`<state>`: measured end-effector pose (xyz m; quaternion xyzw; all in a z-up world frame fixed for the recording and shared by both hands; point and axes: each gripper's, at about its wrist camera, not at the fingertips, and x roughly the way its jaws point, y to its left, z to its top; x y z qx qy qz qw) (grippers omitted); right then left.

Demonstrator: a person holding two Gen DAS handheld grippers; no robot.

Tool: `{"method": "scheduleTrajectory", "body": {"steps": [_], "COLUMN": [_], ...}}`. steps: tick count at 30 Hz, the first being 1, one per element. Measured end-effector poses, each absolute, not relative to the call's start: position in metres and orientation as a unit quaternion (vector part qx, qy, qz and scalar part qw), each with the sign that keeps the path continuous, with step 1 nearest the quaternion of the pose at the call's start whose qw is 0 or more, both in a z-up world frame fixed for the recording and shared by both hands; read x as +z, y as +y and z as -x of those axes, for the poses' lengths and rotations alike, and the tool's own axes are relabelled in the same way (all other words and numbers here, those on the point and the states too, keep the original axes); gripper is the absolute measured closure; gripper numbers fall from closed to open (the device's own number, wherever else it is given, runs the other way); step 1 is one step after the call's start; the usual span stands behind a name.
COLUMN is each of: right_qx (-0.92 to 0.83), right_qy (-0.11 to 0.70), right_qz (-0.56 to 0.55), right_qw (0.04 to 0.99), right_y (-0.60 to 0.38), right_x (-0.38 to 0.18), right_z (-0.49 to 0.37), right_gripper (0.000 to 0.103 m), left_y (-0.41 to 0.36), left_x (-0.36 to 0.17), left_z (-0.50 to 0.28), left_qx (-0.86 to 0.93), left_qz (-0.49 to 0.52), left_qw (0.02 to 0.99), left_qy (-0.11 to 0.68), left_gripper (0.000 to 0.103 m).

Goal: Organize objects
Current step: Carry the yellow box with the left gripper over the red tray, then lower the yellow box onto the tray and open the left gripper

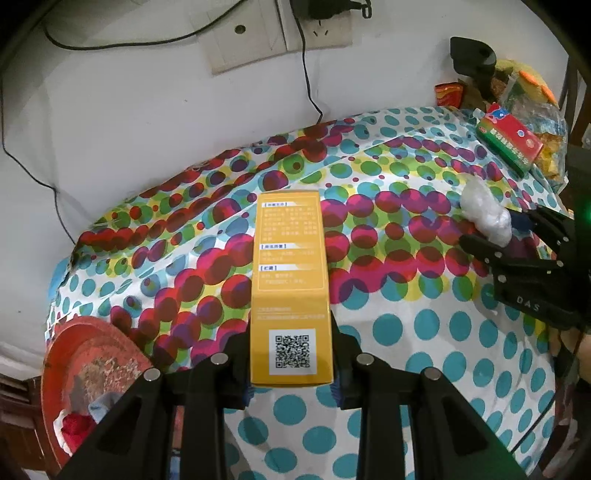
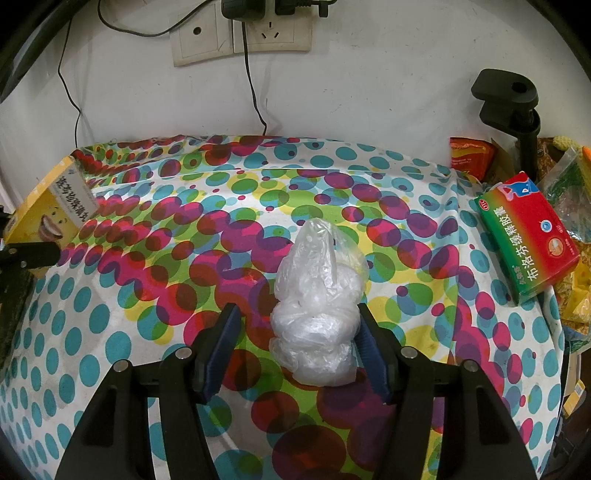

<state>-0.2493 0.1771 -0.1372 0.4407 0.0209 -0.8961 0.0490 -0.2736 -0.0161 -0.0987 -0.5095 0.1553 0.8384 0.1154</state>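
My left gripper [image 1: 291, 365] is shut on a long yellow box [image 1: 290, 280] with a QR code, held above the dotted tablecloth [image 1: 424, 332]; the box also shows at the left edge of the right wrist view [image 2: 51, 206]. My right gripper [image 2: 299, 339] is open around a white plastic bag bundle [image 2: 317, 306] that rests on the cloth; the right finger touches it, the left finger stands apart. The bundle [image 1: 484, 210] and right gripper [image 1: 517, 240] also show at the right of the left wrist view. A red and green medicine box [image 2: 528, 236] lies at the table's right edge.
Wall sockets [image 2: 240, 33] with cables hang behind the table. A black clamp stand [image 2: 517, 110], snack packets [image 2: 469, 155] and plastic bags [image 2: 569, 192] crowd the back right. A worn red stool [image 1: 88, 369] with cloth stands left of the table.
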Motion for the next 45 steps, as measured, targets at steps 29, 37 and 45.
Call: {"method": "scheduleTrajectory", "body": {"steps": [29, 37, 45], "right_qx": [-0.896, -0.896, -0.896], "right_qy": [0.021, 0.02, 0.02], "right_qz": [-0.441, -0.441, -0.441], "right_qw": [0.043, 0.043, 0.041], "right_y": [0.174, 0.175, 0.176], "right_x": [-0.141, -0.14, -0.138], "right_z": [0.248, 0.249, 0.25], "right_gripper": [0.042, 0.041, 0.04], "left_y": [-0.118, -0.159, -0.201], "left_x": [-0.057, -0.048, -0.044], "left_z": [0.219, 0.206, 0.194], "left_qx": [0.852, 0.856, 0.856], "left_qz": [0.508, 0.507, 0.511], "left_qw": [0.052, 0.021, -0.007], "left_qy": [0.119, 0.1, 0.075], "left_gripper": [0.073, 0.073, 0.073]}}
